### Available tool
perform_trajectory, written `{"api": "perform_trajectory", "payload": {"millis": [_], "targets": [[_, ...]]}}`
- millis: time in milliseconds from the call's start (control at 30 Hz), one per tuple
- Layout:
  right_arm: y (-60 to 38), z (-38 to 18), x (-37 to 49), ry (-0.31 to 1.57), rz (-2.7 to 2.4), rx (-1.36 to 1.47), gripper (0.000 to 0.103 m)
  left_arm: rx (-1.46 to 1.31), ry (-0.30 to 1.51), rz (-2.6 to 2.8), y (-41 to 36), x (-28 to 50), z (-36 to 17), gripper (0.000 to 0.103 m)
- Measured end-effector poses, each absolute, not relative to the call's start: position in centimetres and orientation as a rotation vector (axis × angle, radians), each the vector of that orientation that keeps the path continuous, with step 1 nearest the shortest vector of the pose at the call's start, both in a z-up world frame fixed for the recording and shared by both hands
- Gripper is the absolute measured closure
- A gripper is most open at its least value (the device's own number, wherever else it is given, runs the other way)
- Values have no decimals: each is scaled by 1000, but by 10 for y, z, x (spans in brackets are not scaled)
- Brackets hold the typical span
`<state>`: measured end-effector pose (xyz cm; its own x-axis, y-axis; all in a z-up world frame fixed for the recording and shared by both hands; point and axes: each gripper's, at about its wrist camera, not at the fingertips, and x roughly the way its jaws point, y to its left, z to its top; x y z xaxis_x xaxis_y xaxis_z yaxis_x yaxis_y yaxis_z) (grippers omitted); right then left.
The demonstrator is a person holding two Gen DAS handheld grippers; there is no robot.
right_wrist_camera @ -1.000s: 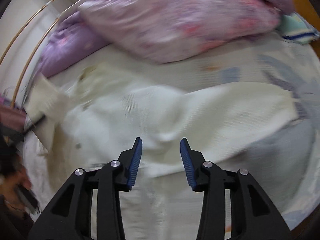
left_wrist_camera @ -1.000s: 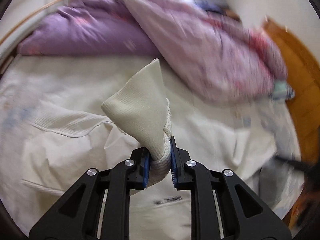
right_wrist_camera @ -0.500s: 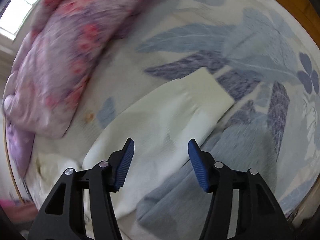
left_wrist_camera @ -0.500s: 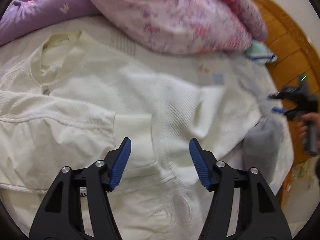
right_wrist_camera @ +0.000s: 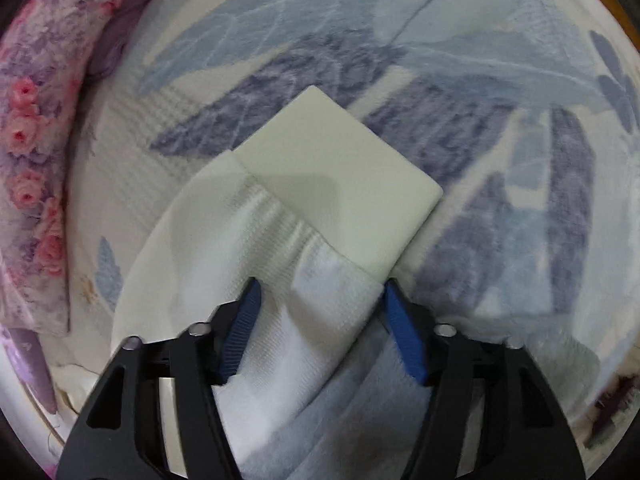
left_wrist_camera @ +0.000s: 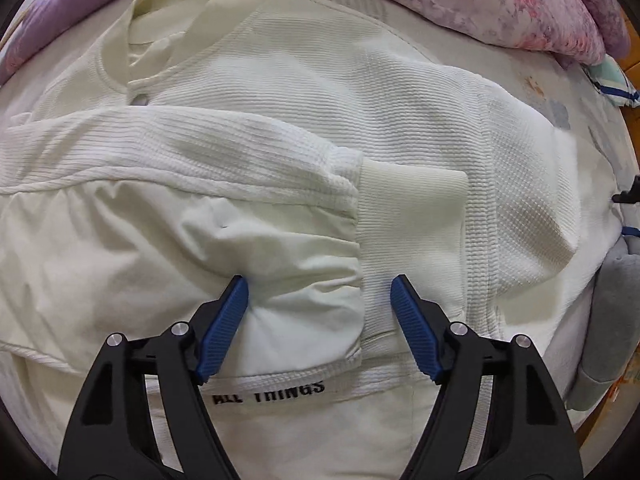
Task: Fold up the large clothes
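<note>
A cream-white ribbed cardigan [left_wrist_camera: 360, 92] lies spread on the bed. Its left sleeve [left_wrist_camera: 168, 156] is folded across the chest, the cuff [left_wrist_camera: 412, 184] near the middle. My left gripper [left_wrist_camera: 320, 308] is open and empty just above the folded sleeve. In the right wrist view the other sleeve [right_wrist_camera: 248, 248] lies flat, stretched out over the leaf-print bedsheet [right_wrist_camera: 400, 32], ending in its cuff [right_wrist_camera: 340, 180]. My right gripper [right_wrist_camera: 320, 304] is open, its fingers on either side of this sleeve just behind the cuff.
A pink floral duvet [left_wrist_camera: 500, 0] is heaped at the far side, also along the left of the right wrist view [right_wrist_camera: 36, 152]. A purple pillow [left_wrist_camera: 52, 12] lies far left. A grey garment [left_wrist_camera: 612, 300] lies at the right edge.
My left gripper let go of the cuff it held and opened; the sleeve now lies folded across the chest. My right gripper swung over to the outstretched sleeve and closed in on its cuff.
</note>
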<state>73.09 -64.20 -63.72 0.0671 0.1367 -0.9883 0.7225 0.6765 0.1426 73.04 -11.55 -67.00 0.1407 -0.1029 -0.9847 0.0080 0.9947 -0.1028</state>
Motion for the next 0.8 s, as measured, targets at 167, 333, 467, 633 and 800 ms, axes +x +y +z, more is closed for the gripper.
{"api": "perform_trajectory", "payload": {"millis": [167, 333, 467, 633, 800], "targets": [[-645, -612, 702, 1259, -468, 751, 89, -177, 1409, -152, -97, 729, -664, 29], [-589, -537, 695, 1102, -418, 466, 90, -380, 1309, -201, -56, 708, -625, 28], [-502, -456, 684, 942, -283, 305, 90, -420, 1259, -137, -10, 695, -596, 28], [-345, -389, 666, 825, -73, 158, 90, -406, 1233, -18, 75, 678, -568, 28], [-170, -377, 646, 818, 125, 121, 90, -431, 1198, 36, 156, 656, -541, 28]]}}
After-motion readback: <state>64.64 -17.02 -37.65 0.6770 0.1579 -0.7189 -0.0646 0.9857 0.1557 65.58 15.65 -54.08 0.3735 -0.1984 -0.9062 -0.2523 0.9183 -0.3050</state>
